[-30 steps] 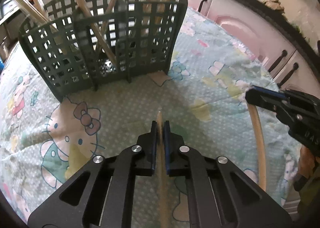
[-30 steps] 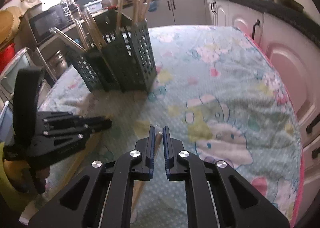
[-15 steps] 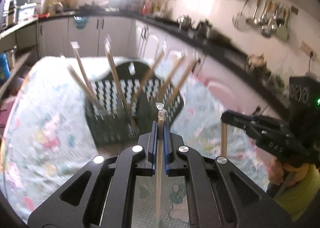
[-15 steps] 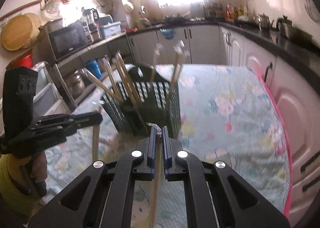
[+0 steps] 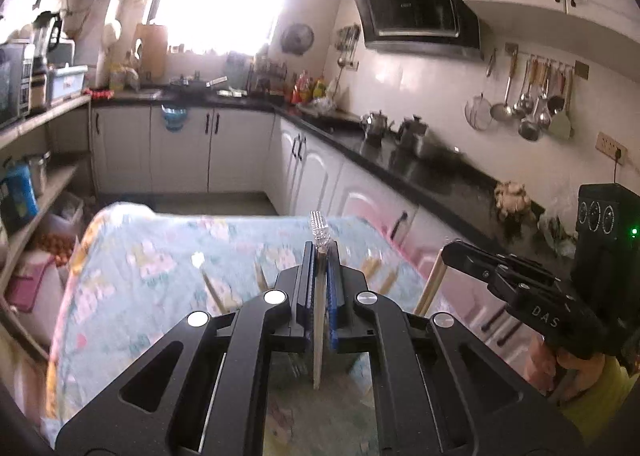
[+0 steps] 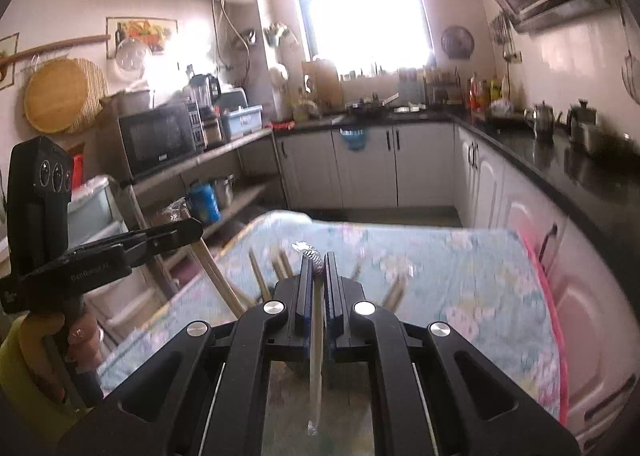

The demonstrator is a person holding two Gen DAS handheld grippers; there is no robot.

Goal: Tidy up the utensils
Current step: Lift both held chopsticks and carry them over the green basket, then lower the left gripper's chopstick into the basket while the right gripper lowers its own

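Note:
My left gripper is shut on a wooden chopstick with a silvery patterned end that sticks up past the jaws. My right gripper is shut on a like chopstick, its silvery end just above the jaws. Each gripper shows in the other's view, the right gripper and the left gripper, each with its stick hanging below it. Both are held high over the table. Only the tops of several chopsticks show; the basket that holds them is hidden behind the grippers.
The table wears a pale blue cartoon-print cloth. White cabinets under a black counter run along the right and back. Open shelves with a microwave stand on the left. A person's hand holds the right gripper.
Both grippers have risen well above the table with their chopsticks and tipped up. The green basket has dropped out of sight below, leaving only stick tops; the kitchen now fills both views.

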